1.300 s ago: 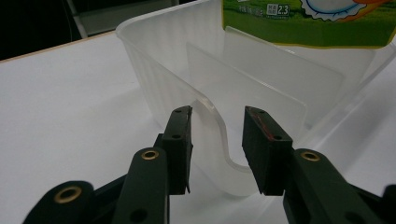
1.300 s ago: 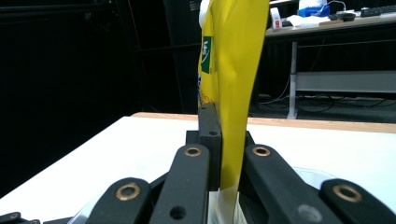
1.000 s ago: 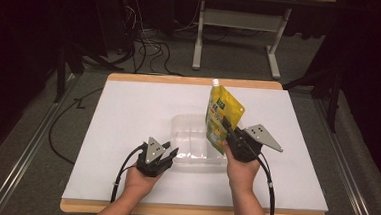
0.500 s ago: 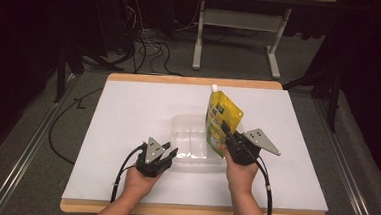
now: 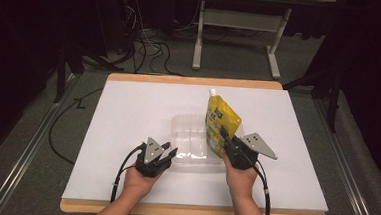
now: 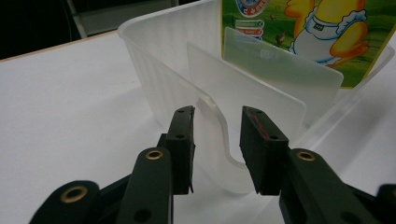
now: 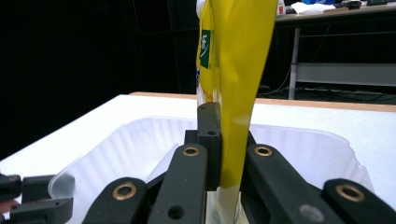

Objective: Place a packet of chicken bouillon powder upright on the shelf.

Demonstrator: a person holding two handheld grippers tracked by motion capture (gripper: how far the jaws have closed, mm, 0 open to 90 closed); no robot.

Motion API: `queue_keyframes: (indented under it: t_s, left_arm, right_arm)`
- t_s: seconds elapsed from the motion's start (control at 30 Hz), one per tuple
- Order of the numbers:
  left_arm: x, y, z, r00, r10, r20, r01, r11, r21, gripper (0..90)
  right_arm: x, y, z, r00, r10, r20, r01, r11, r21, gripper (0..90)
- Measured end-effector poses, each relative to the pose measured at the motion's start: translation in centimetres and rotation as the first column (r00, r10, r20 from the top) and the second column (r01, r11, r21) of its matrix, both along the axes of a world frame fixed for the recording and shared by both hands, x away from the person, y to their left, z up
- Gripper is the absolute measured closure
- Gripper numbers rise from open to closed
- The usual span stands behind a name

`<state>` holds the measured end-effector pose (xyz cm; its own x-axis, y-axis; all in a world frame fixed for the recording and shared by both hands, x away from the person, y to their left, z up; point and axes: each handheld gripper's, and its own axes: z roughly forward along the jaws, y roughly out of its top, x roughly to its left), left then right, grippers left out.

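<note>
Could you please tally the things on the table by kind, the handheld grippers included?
Clear bins: 1
Yellow pouches: 1
Grippers: 2, left gripper and right gripper
Total: 4

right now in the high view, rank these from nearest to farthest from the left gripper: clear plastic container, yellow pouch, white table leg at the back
1. The clear plastic container, at the left gripper's fingers, its near wall between them.
2. The yellow pouch, upright at the container's right end, held by the right gripper.
3. The white table leg, on the floor beyond the table's far edge.
</note>
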<state>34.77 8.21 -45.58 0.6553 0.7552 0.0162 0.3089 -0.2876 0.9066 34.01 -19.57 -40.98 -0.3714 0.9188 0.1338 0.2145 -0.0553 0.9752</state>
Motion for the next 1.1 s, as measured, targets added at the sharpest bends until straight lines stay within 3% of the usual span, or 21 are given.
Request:
queue_keyframes:
  t_s: [0.77,1.1]
  left_arm:
    - [0.0,0.04,0.05,1.0,-0.008,-0.002,0.008,1.0,0.002,58.9]
    - [0.04,0.2,0.12,0.9999,-0.009,-0.007,0.009,0.9999,-0.009,56.1]
  right_arm:
    - [-0.57,-0.13,-0.37,0.9997,0.018,-0.018,-0.019,0.9977,-0.065,86.9]
    - [-0.24,-0.01,-0.31,0.9964,0.064,-0.055,-0.069,0.9934,-0.092,70.2]
